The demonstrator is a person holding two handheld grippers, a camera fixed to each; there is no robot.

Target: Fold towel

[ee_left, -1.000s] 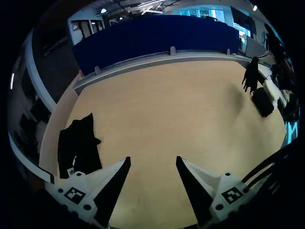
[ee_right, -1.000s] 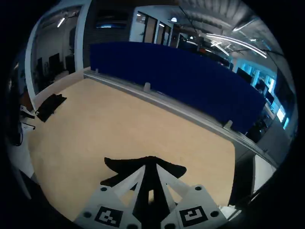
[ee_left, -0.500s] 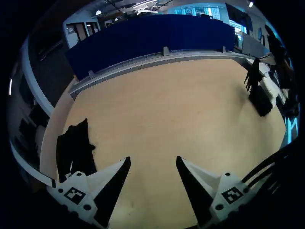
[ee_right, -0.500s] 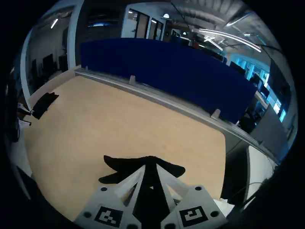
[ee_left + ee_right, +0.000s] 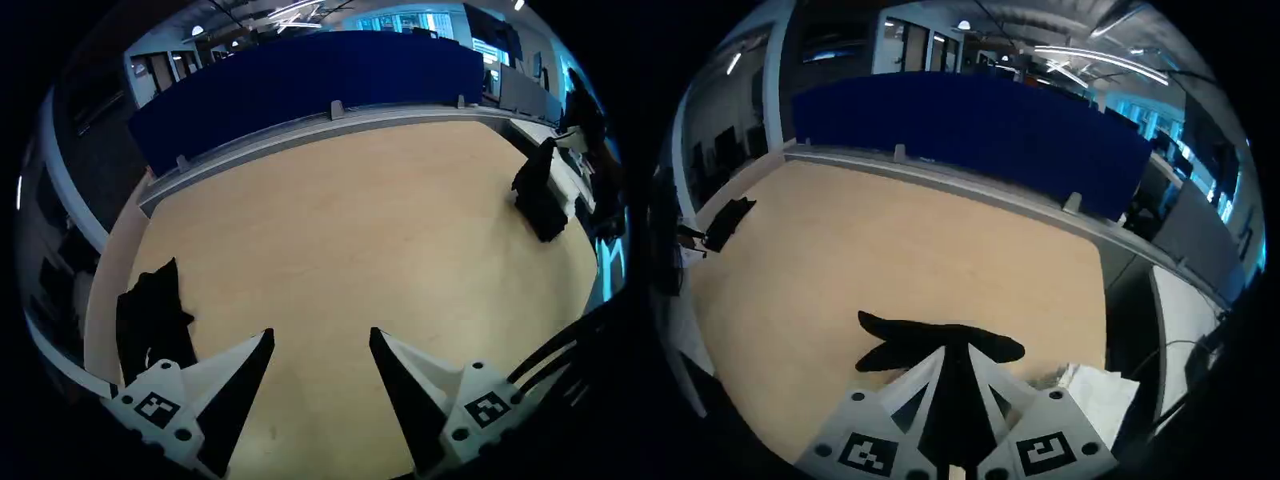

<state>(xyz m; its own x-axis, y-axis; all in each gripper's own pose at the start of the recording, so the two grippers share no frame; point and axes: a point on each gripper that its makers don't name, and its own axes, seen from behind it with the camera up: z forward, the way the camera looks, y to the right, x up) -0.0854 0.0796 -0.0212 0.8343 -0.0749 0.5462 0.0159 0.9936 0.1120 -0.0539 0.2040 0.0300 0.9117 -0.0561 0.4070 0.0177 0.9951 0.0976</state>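
Note:
A black towel (image 5: pixel 938 346) hangs bunched from my right gripper (image 5: pixel 956 352), whose fingers are shut on it low over the wooden table (image 5: pixel 880 240). In the left gripper view that same towel (image 5: pixel 541 196) shows far right as a dark lump at the table's edge. My left gripper (image 5: pixel 320 336) stands open above bare tabletop (image 5: pixel 360 224), with nothing between its fingers. A second black cloth (image 5: pixel 150 320) lies crumpled just left of its left finger (image 5: pixel 240 376); in the right gripper view this cloth (image 5: pixel 726 222) lies at the table's far left.
A blue partition (image 5: pixel 320 76) on a grey rail (image 5: pixel 320 132) runs along the table's back edge. Something white and crumpled (image 5: pixel 1100 392) lies by the right gripper at the table's right end. Black cables (image 5: pixel 560 352) cross the lower right of the left gripper view.
The right gripper has turned and sunk with the towel, which hung higher before and now sits bunched near the table. The left gripper drifted slightly; the crumpled cloth slid left in its view.

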